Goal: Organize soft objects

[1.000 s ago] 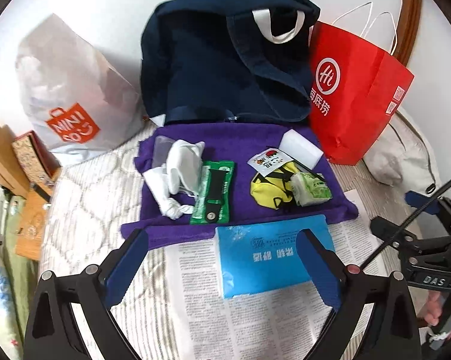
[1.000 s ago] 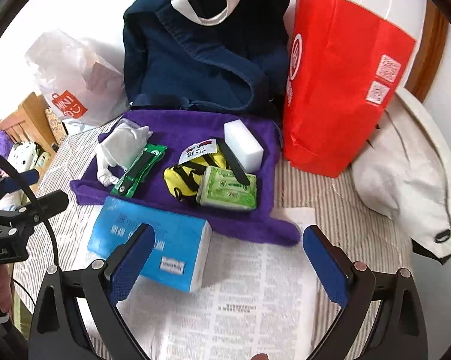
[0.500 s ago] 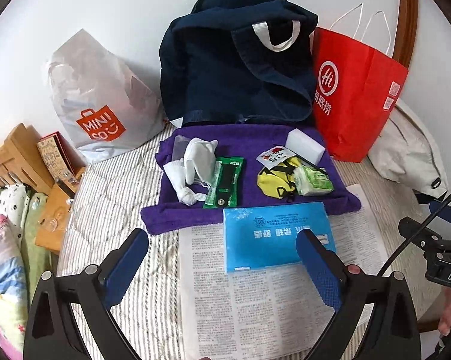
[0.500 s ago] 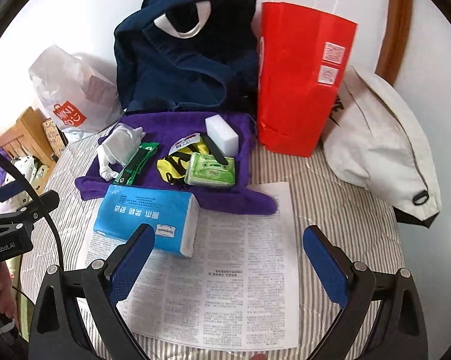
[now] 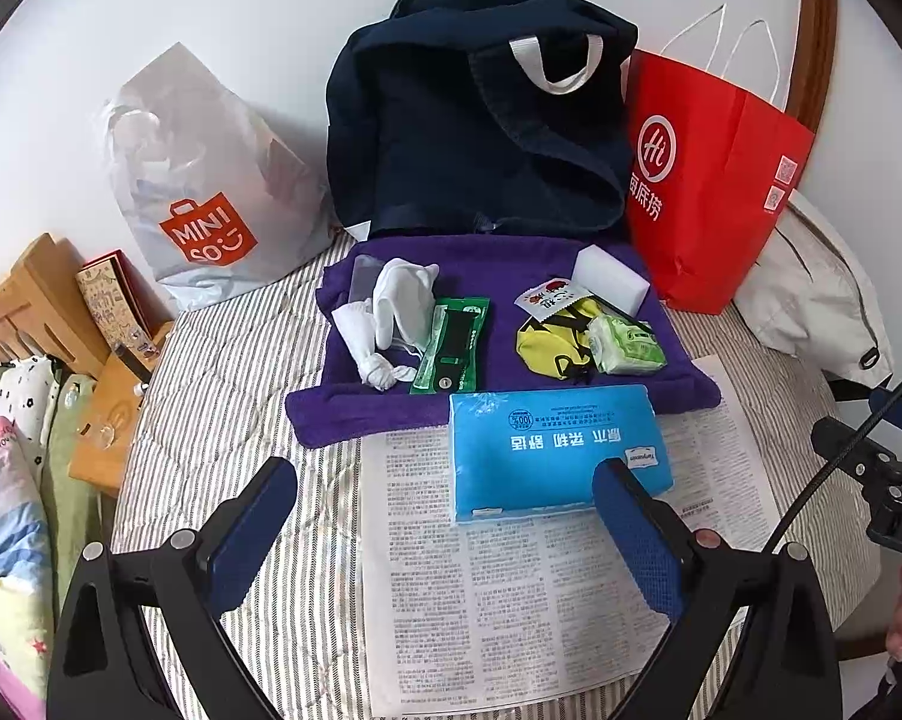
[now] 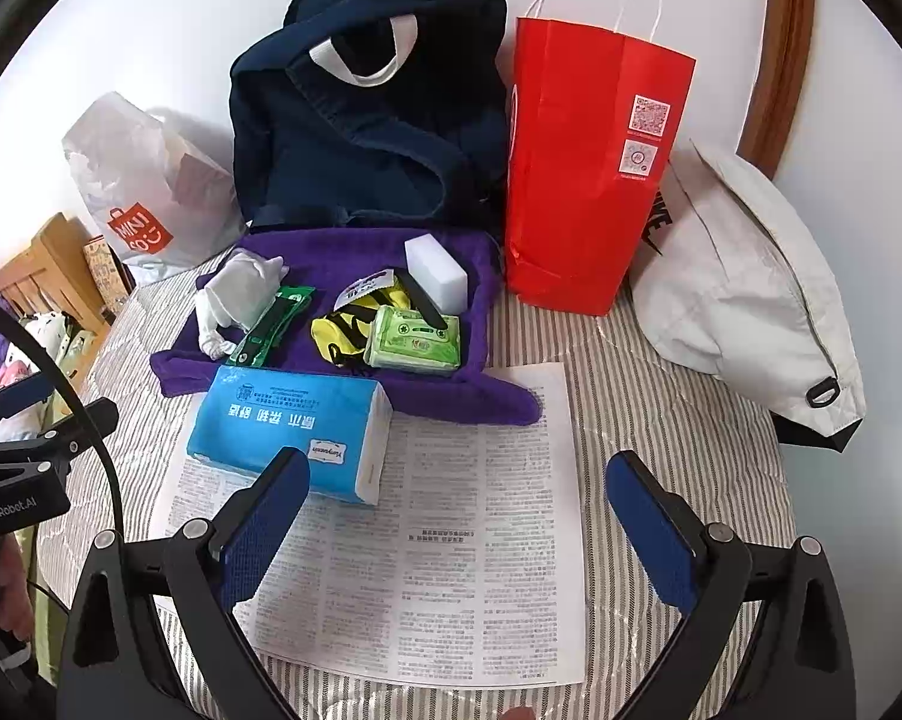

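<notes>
While the bed [image 5: 222, 396] carries everything, a navy bag [image 5: 475, 120] leans on the wall behind a purple towel [image 5: 511, 372] holding gloves [image 5: 399, 306], a sponge [image 5: 610, 279] and wipes [image 5: 628, 345]; a tissue pack [image 5: 556, 450] touches the towel's near edge. Left tool [image 5: 444, 534] and right tool [image 6: 457, 525] both hang spread apart, empty.

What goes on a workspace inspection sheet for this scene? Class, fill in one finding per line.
Surface: striped bed cover, printed sheet spread on it.
Job's things: blue tissue pack on the sheet; white gloves, green wipes pack, white sponge on the purple towel.
Clutter: navy bag, red paper bag, white plastic bag, white cloth bag.
Grippers: left gripper and right gripper, jaws open, empty.
Cables: black cable.
Surroundings: white wall, wooden rack.
</notes>
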`<state>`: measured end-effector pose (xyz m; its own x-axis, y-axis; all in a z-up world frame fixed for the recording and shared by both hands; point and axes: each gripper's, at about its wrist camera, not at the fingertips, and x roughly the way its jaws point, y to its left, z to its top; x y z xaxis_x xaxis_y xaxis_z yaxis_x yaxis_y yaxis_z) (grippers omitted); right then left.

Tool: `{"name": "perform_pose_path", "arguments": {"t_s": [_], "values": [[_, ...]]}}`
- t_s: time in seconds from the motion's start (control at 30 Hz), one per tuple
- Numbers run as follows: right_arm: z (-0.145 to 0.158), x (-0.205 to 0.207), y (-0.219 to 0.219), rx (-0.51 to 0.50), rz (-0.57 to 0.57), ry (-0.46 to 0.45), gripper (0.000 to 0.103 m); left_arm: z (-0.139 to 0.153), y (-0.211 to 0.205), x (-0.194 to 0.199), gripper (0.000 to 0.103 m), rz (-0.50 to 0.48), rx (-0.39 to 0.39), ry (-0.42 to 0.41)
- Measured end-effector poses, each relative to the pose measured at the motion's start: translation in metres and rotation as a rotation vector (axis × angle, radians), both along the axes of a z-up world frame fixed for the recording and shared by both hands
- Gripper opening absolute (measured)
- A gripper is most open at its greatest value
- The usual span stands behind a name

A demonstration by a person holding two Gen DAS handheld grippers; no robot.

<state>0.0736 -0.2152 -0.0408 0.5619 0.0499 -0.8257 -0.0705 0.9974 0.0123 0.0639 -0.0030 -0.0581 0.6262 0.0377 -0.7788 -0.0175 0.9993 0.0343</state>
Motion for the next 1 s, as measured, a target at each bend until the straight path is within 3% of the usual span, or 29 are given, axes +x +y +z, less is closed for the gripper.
{"name": "perform_pose_path", "arguments": {"t_s": [1.0], "values": [[0.0018, -0.0026, 0.0088, -0.01, 0.022, 0.004, 0.098, -0.0015, 0.0031, -0.0024, 0.1, -0.008, 0.001, 0.003]]}}
